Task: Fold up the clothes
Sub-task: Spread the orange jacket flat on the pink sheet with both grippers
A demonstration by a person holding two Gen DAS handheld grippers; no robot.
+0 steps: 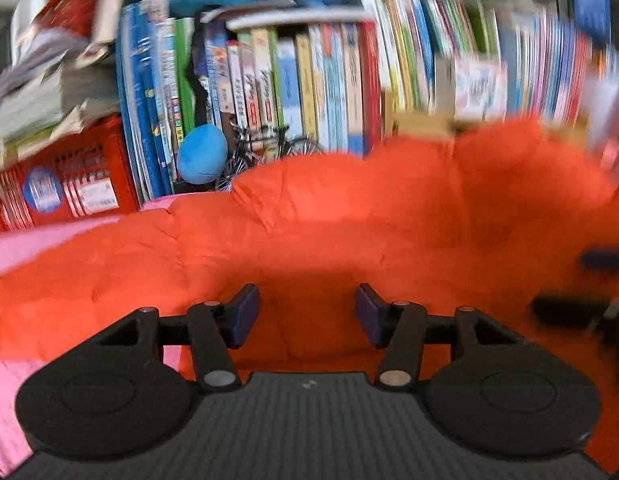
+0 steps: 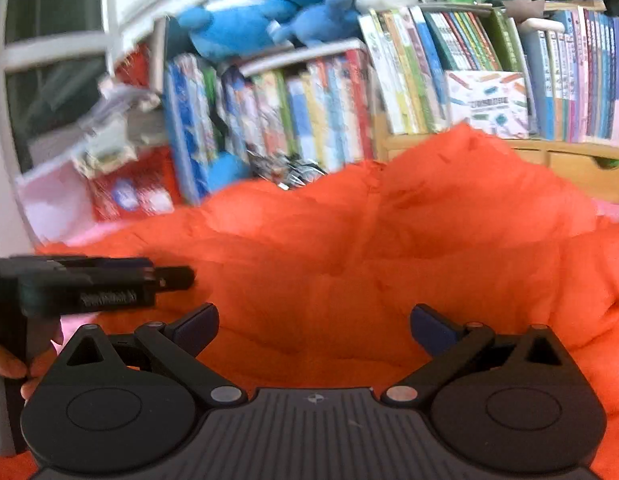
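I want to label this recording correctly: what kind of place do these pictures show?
Probably a child's bedroom or a home study corner. Tightly packed rows of colourful books, blue plush toys above them, and a puffy orange quilted garment on a pink cloth surface.

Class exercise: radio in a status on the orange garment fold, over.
Left gripper open, right gripper open, nothing between fingers. Orange puffy garment heaped, unfolded, on pink surface. Path clear; books behind.

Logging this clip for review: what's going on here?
A person with a gripper in each hand is working on a puffy orange garment spread on a pink surface before crowded bookshelves. The left gripper and right gripper both hover open over the fabric, gripping nothing.
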